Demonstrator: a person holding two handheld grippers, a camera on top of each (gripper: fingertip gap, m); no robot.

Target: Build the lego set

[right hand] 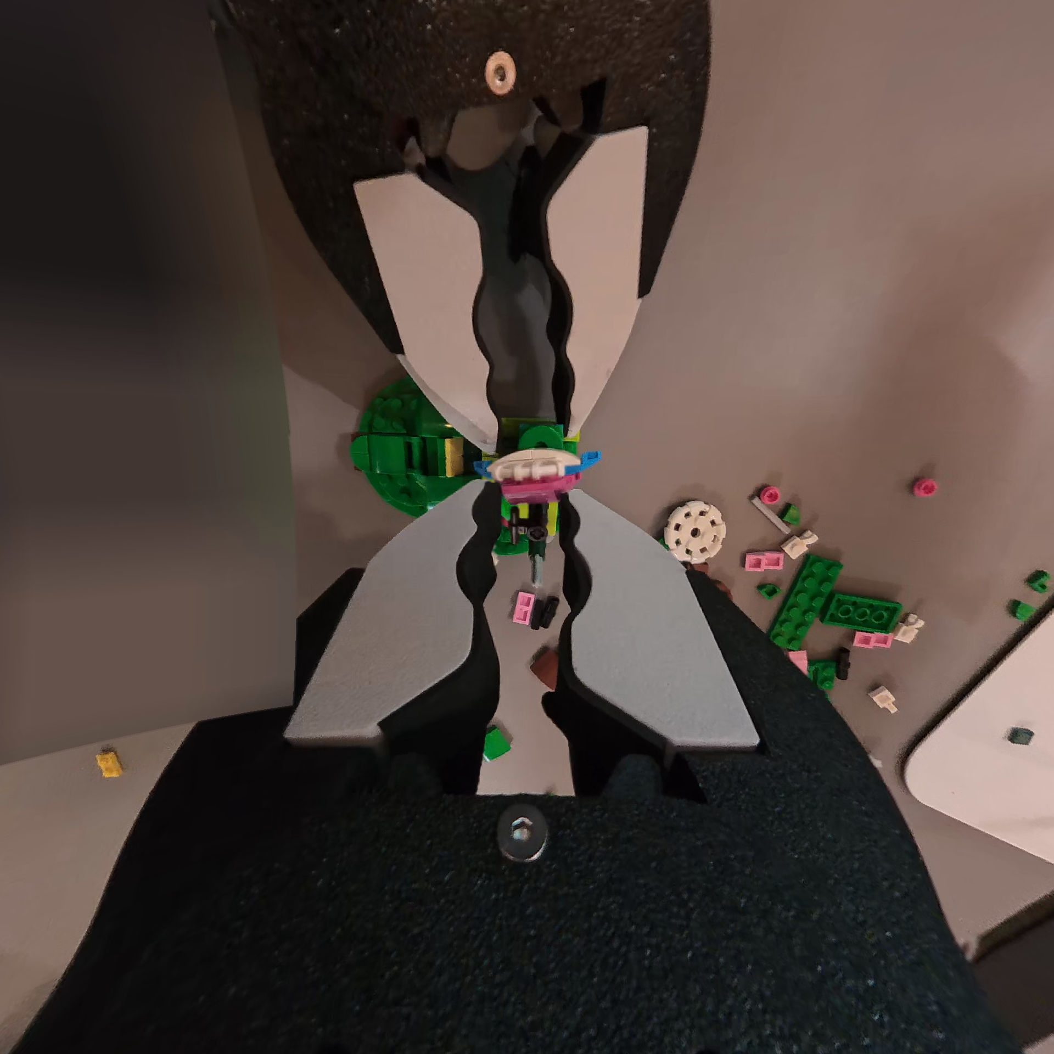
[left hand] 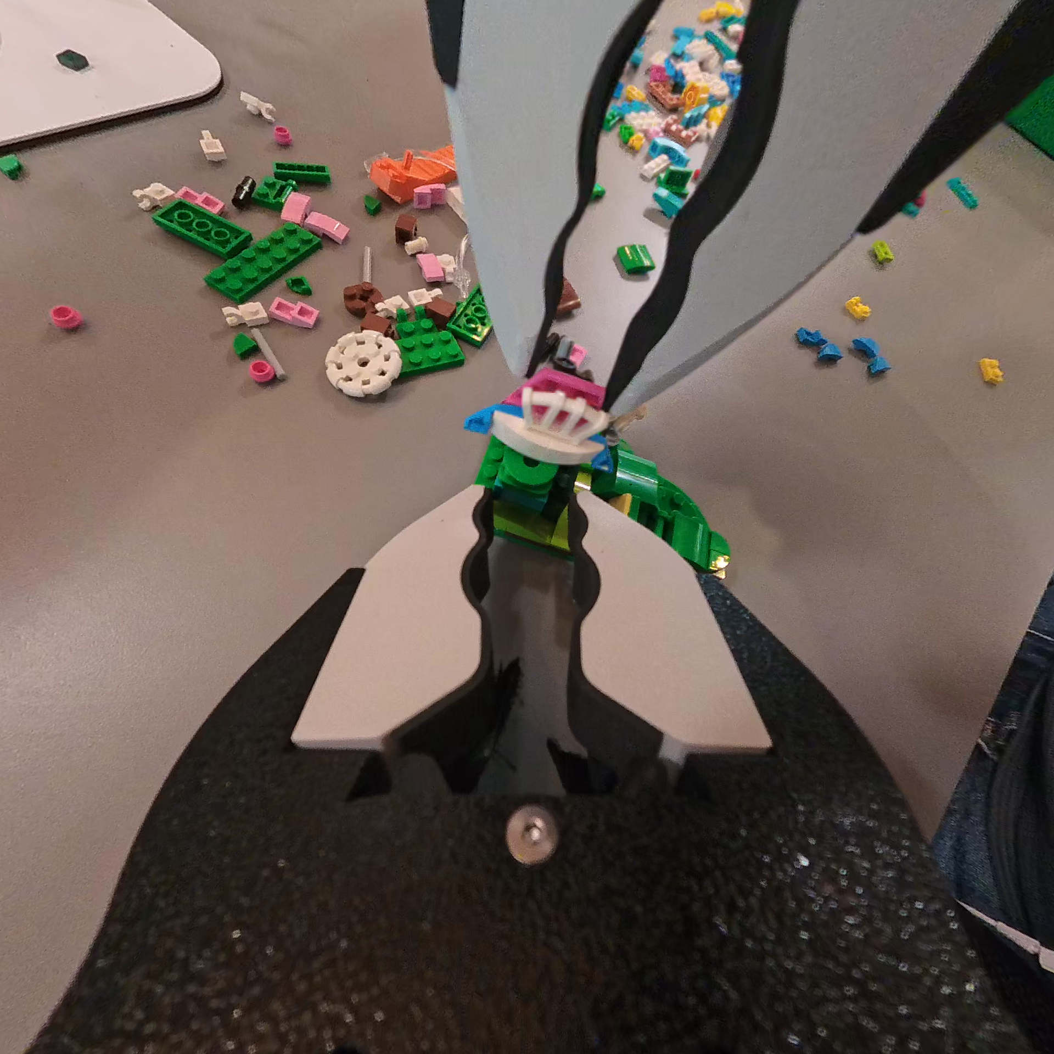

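Two grippers meet at mid-table over the green build (left hand: 644,502). The left gripper (left hand: 527,502) is clamped on its green stem; the right gripper (right hand: 527,496), coming from the far side, pinches the pink-and-white cap (left hand: 556,408) on top. The build looks light and stiff, but likely to pop apart at its joints, so grip the solid base, not the cap. Loose bricks (left hand: 262,259) lie far left.

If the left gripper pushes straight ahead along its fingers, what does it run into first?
The left gripper is already shut on the green brick model; straight ahead the white round plate comes first, then likely the right gripper closing on it opposite.
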